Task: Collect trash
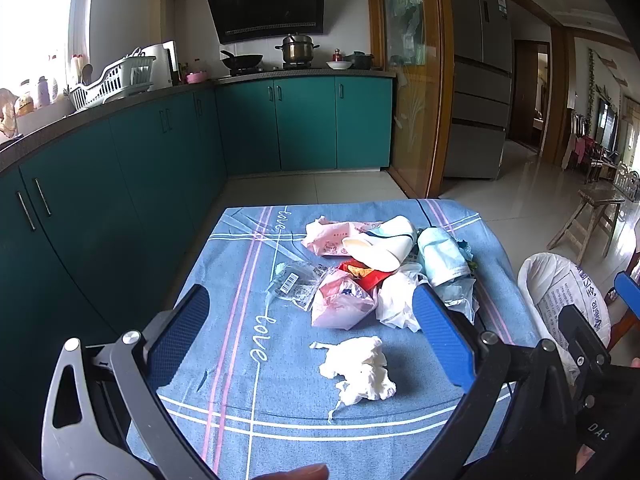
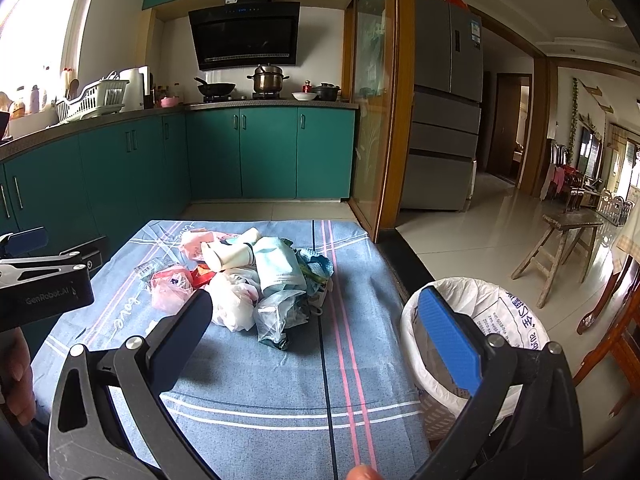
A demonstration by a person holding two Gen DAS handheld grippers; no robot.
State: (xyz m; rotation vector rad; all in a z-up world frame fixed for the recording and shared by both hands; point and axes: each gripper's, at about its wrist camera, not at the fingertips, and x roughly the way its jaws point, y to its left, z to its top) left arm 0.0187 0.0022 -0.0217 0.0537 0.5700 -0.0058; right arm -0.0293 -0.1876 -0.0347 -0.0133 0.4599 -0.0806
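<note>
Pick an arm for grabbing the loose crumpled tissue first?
Left, probably. The crumpled tissue lies between the open left tongs. The right tongs, also open, face the bin side; their near finger hides the tissue.

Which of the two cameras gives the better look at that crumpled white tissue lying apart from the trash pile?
The left wrist view: the crumpled white tissue lies unobstructed between the open fingers. In the right wrist view it cannot be made out.
</note>
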